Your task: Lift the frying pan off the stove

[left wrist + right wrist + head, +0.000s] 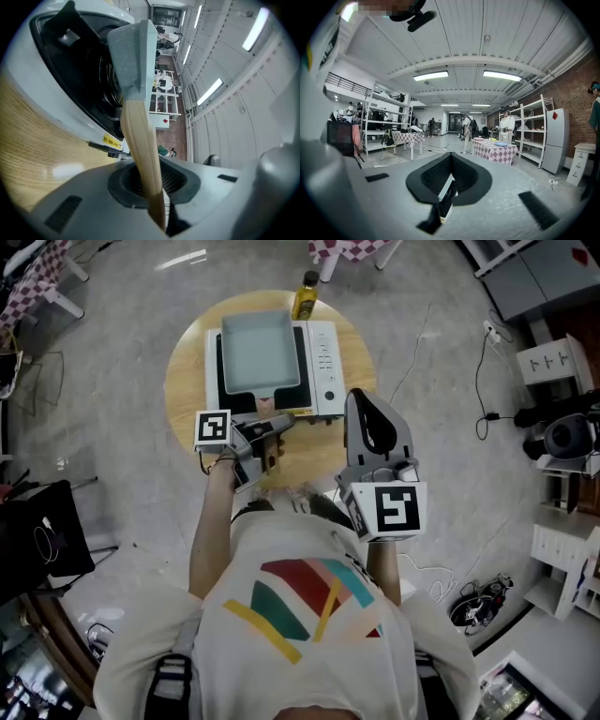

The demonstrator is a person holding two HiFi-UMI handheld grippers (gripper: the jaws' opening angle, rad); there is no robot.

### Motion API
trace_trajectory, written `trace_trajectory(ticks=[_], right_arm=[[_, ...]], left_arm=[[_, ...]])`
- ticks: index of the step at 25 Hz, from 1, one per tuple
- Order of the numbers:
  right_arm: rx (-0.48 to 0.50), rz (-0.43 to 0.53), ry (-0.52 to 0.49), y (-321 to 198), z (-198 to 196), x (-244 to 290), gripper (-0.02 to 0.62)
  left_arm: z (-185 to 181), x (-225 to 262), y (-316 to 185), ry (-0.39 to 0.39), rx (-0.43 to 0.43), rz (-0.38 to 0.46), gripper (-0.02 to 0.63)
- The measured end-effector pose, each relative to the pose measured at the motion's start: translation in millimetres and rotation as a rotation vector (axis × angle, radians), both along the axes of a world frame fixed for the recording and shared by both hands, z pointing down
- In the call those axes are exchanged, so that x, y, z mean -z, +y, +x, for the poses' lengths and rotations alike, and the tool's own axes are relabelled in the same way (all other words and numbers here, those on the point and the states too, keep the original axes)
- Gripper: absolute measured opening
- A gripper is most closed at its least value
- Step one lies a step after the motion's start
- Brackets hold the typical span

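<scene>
At the middle of the round table (187, 381) sits a stove (323, 367), its control strip on the 3 o'clock side. A square grey pan (258, 352) lies over the black burner area on the 9 o'clock side. The pan's inside shows only its plain grey floor. From the head view I cannot tell whether its base rests on the burner or hangs just above it.

The pan's wooden handle (140, 140) points toward 6 o'clock, at the person. The left gripper (278, 422) is clamped on that handle. In the left gripper view the wood runs down between the dark pads (180, 180), which press on it from both sides.

At the table's 12 o'clock edge, just beyond the stove, stands a bottle (305, 296) with a dark cap and yellow liquid inside.

The right gripper (364, 401) hovers at about 4 o'clock of the table, near the stove's corner and apart from the pan. Its jaws are closed together with nothing between them, and it faces out over the hall.
</scene>
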State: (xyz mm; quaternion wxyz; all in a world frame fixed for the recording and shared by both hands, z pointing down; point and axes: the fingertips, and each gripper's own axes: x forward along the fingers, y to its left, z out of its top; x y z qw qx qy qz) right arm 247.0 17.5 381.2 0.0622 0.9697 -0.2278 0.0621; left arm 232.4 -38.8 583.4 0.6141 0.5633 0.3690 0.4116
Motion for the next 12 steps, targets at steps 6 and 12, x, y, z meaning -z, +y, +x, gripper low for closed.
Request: trace_trajectory(ticks=[6, 12], right_arm=[[-0.013, 0.001, -0.004, 4.0, -0.7, -2.5, -0.006], [-0.008, -0.001, -0.009, 2.3, -0.6, -4.5, -0.006]], left_arm=[[-1.5, -6.4, 1.7, -0.027, -0.016, 0.029, 0.011], [-2.9, -6.6, 3.2, -0.011, -0.050, 0.057, 0.005]])
